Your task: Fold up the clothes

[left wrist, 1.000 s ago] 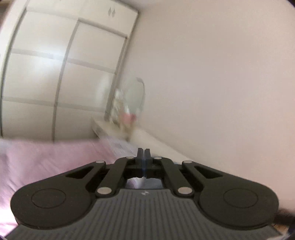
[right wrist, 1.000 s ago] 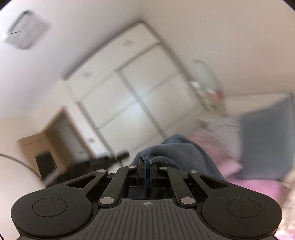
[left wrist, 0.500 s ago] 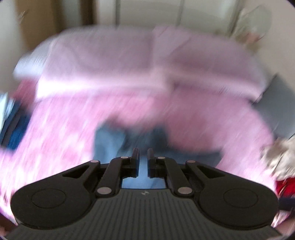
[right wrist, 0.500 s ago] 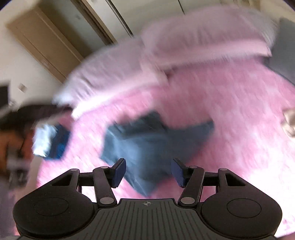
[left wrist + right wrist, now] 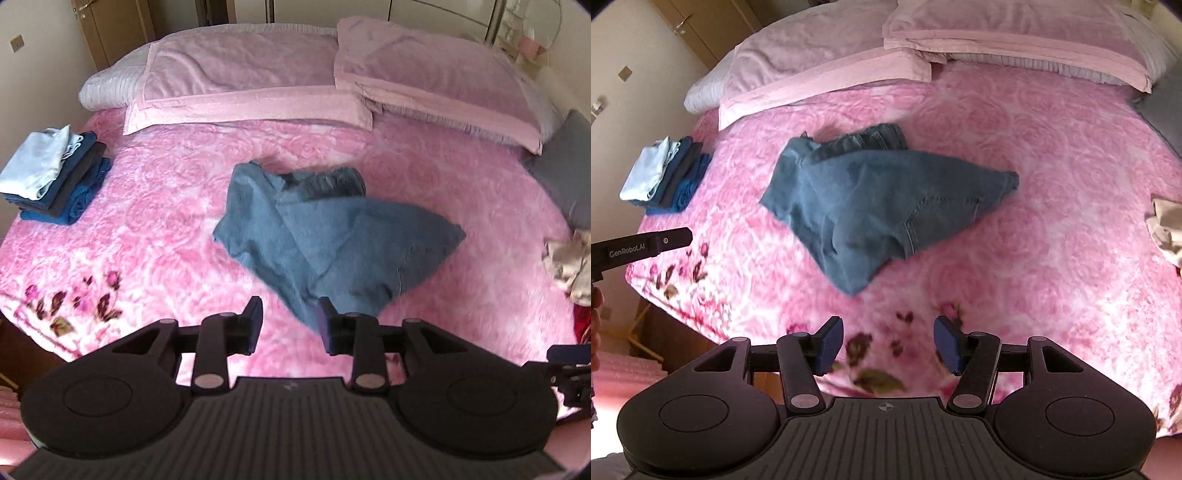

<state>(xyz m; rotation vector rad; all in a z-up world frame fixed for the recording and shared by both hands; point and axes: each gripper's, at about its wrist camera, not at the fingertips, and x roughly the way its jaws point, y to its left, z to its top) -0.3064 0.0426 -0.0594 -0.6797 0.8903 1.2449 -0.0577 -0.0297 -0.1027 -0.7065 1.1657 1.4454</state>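
Note:
A crumpled pair of blue jeans (image 5: pixel 325 236) (image 5: pixel 875 199) lies loose in the middle of the pink bedspread (image 5: pixel 155 221) (image 5: pixel 1052 229). My left gripper (image 5: pixel 290 325) hovers open over the near edge of the bed, its right finger just in front of the jeans' nearest corner, holding nothing. My right gripper (image 5: pixel 888 345) is open wide above the flowered hem of the spread, short of the jeans. The left tool's body (image 5: pixel 639 247) shows at the left edge of the right wrist view.
A stack of folded clothes (image 5: pixel 51 173) (image 5: pixel 665 177) sits at the bed's left side. Two pink pillows (image 5: pixel 240 77) (image 5: pixel 1015 33) lie at the head. A beige garment (image 5: pixel 569 262) (image 5: pixel 1167 229) and a grey cushion (image 5: pixel 565 170) are at the right edge.
Both grippers swung down from facing the wardrobe and wall to facing the bed. The right one let go of the jeans and opened; the left opened too. The jeans now lie on the bed.

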